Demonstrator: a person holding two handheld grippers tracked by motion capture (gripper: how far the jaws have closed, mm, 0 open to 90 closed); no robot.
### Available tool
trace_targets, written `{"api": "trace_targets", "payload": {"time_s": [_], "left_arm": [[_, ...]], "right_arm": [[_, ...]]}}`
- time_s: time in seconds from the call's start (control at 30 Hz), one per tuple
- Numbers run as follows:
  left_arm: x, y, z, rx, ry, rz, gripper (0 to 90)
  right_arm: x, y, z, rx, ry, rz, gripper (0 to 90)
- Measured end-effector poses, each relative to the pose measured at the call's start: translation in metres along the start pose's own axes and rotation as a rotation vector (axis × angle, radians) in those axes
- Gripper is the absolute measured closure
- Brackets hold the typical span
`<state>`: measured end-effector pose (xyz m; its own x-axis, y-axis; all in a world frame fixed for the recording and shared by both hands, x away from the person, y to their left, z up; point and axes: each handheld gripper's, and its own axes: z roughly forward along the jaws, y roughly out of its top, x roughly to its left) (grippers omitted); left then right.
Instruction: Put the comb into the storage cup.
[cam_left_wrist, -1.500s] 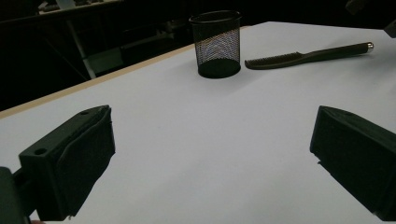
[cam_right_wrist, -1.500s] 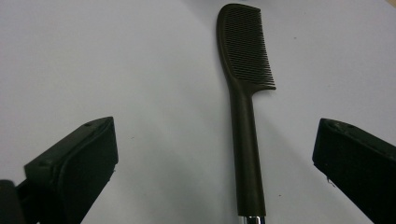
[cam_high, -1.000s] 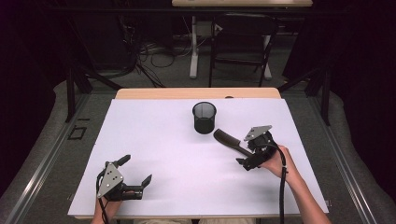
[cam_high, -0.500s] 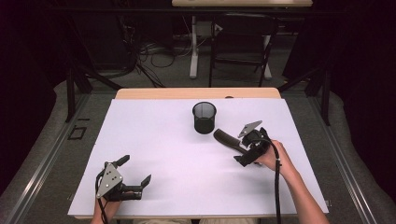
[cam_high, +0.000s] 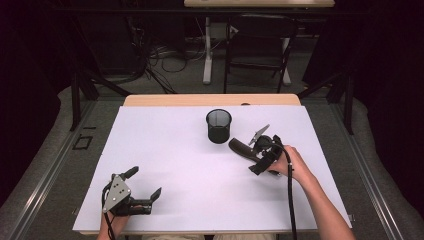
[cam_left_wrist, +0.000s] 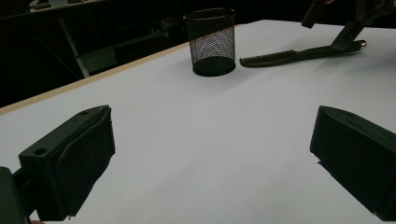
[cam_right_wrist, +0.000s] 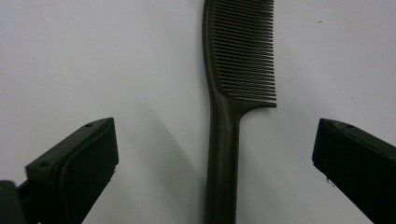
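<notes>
A dark comb (cam_high: 239, 146) lies flat on the white table sheet (cam_high: 175, 150), just right of a black mesh cup (cam_high: 218, 126). My right gripper (cam_high: 254, 156) hovers over the comb's handle end, open. In the right gripper view the comb (cam_right_wrist: 229, 116) runs up the middle, teeth to the right, with the handle between the wide-apart jaws of the right gripper (cam_right_wrist: 215, 163), touching neither. My left gripper (cam_high: 145, 184) rests near the table's front left, open and empty. The left gripper view looks past the left gripper (cam_left_wrist: 210, 149) at the cup (cam_left_wrist: 212, 42) and comb (cam_left_wrist: 289, 56).
A wooden table edge (cam_high: 210, 100) runs behind the sheet. Beyond it are chair and desk legs (cam_high: 207, 55) and floor cables. Bare sheet lies between the two grippers.
My right gripper has moved forward and left along the comb, now straddling its handle. The left gripper, comb and cup have stayed put.
</notes>
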<state>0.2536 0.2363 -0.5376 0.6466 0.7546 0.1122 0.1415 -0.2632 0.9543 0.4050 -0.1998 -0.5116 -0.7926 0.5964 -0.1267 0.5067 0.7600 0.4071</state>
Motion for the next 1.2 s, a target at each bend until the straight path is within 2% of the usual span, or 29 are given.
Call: {"api": "trace_targets", "payload": {"time_s": [0.1, 0.37, 0.4, 0.43, 0.47, 0.53, 0.67, 0.8, 1.1, 1.13, 1.2], "left_arm": [[0.000, 0.000, 0.000, -0.001, -0.003, 0.001, 0.1], [0.000, 0.000, 0.000, -0.002, -0.005, 0.000, 0.1], [0.000, 0.000, 0.000, -0.002, -0.005, 0.000, 0.1], [0.000, 0.000, 0.000, -0.001, -0.006, -0.003, 0.1], [0.000, 0.000, 0.000, 0.000, -0.006, -0.003, 0.1], [0.000, 0.000, 0.000, 0.000, -0.007, 0.000, 0.1], [0.000, 0.000, 0.000, 0.001, -0.007, -0.002, 0.1], [0.000, 0.000, 0.000, 0.001, -0.007, -0.001, 0.1], [0.000, 0.000, 0.000, 0.004, -0.007, -0.005, 0.1], [0.000, 0.000, 0.000, 0.005, -0.007, -0.005, 0.1], [0.000, 0.000, 0.000, 0.004, -0.008, -0.005, 0.1]], "right_arm": [[0.000, 0.004, 0.003, 0.045, 0.006, -0.005, 14.6], [-0.004, 0.014, 0.010, 0.144, 0.009, -0.019, 40.1], [-0.004, 0.014, 0.010, 0.144, 0.009, -0.019, 40.1], [-0.005, 0.015, 0.012, 0.160, 0.012, -0.005, 48.3], [-0.007, 0.015, 0.013, 0.158, 0.014, -0.015, 51.0], [-0.009, 0.017, 0.014, 0.176, 0.021, 0.006, 55.5], [-0.013, 0.018, 0.016, 0.198, 0.033, 0.011, 61.9], [-0.015, 0.019, 0.019, 0.231, 0.047, 0.009, 63.0], [-0.019, 0.019, 0.026, 0.248, 0.068, 0.017, 66.7], [-0.018, 0.019, 0.027, 0.233, 0.069, 0.025, 67.8], [-0.019, 0.018, 0.027, 0.236, 0.082, 0.041, 70.6]]}}
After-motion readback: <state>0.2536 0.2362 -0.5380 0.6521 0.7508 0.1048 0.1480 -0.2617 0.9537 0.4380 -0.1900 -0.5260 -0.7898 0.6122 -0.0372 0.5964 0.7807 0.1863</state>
